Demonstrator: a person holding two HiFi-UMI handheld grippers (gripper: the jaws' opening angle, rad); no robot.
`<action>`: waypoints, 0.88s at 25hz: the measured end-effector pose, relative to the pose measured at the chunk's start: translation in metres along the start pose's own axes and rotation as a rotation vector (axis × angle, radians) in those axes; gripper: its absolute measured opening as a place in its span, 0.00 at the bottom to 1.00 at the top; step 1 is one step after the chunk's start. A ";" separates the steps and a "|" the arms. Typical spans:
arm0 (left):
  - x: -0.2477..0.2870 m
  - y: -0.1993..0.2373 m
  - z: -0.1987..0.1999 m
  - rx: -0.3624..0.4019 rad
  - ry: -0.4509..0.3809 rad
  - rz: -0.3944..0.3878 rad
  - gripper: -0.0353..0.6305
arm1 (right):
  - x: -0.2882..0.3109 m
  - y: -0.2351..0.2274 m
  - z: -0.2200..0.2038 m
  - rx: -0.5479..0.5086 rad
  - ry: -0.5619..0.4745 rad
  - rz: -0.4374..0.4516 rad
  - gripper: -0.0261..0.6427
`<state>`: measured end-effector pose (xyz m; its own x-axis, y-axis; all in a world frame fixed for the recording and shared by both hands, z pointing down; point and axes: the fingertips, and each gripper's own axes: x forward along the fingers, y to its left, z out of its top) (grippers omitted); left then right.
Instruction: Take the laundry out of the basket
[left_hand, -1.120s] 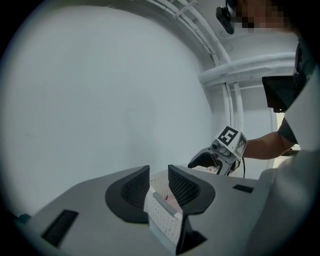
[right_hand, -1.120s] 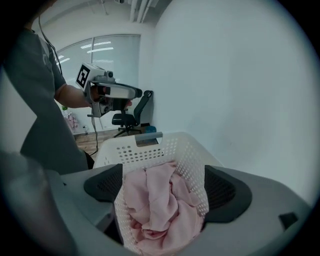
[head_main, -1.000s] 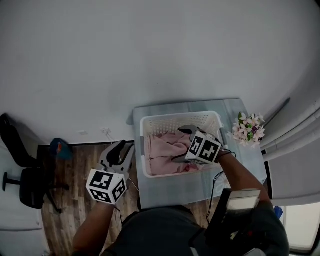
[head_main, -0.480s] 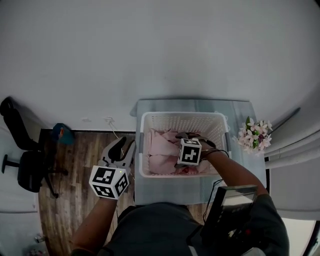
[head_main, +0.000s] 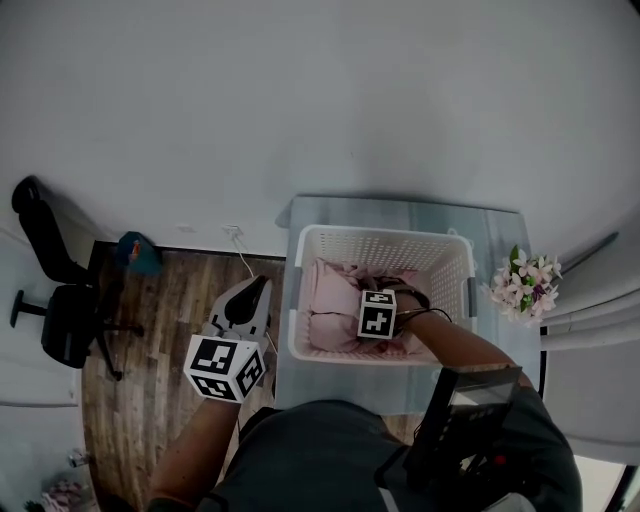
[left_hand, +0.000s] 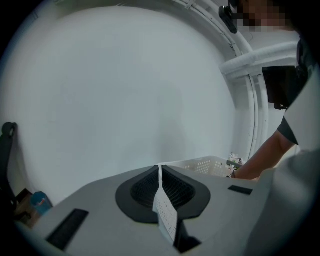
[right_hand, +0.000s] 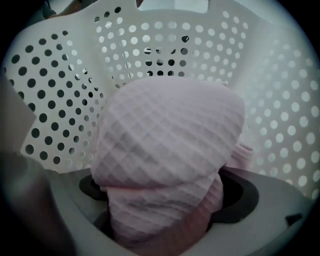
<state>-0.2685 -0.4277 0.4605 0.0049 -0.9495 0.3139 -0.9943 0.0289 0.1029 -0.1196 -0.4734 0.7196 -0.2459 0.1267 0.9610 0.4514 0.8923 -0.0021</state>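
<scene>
A white perforated laundry basket (head_main: 380, 237) stands on a small table and holds pink waffle-weave laundry (head_main: 335, 300). My right gripper (head_main: 390, 292) is down inside the basket, its jaws opening wide. In the right gripper view a bunched fold of the pink laundry (right_hand: 170, 130) bulges between the jaws of that gripper (right_hand: 167, 192), with the basket wall (right_hand: 65, 85) behind. My left gripper (head_main: 252, 295) hangs over the floor to the left of the table. Its jaws are closing and meet with nothing between them (left_hand: 160, 172).
The grey table (head_main: 400, 212) stands against a white wall. A bunch of pink and white flowers (head_main: 527, 285) sits at its right end. On the wooden floor (head_main: 160, 330) to the left are a black office chair (head_main: 50, 330), a blue object (head_main: 135, 250) and a cable.
My right gripper has sunk deeper into the basket, into the pink laundry. The left gripper's jaws, spread before, have come together; it stays over the floor.
</scene>
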 end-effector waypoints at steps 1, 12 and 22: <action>0.000 0.001 0.001 0.000 -0.004 0.007 0.09 | 0.002 0.000 0.000 0.000 0.002 -0.002 0.88; 0.005 -0.011 0.003 -0.009 -0.013 -0.046 0.09 | 0.003 0.006 0.001 0.024 0.055 -0.029 0.67; -0.004 -0.020 0.019 0.028 -0.042 -0.087 0.09 | -0.012 0.001 0.002 0.089 0.044 -0.106 0.47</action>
<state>-0.2512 -0.4305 0.4392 0.0876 -0.9603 0.2649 -0.9929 -0.0626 0.1014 -0.1184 -0.4732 0.7075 -0.2496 0.0124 0.9683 0.3462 0.9350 0.0773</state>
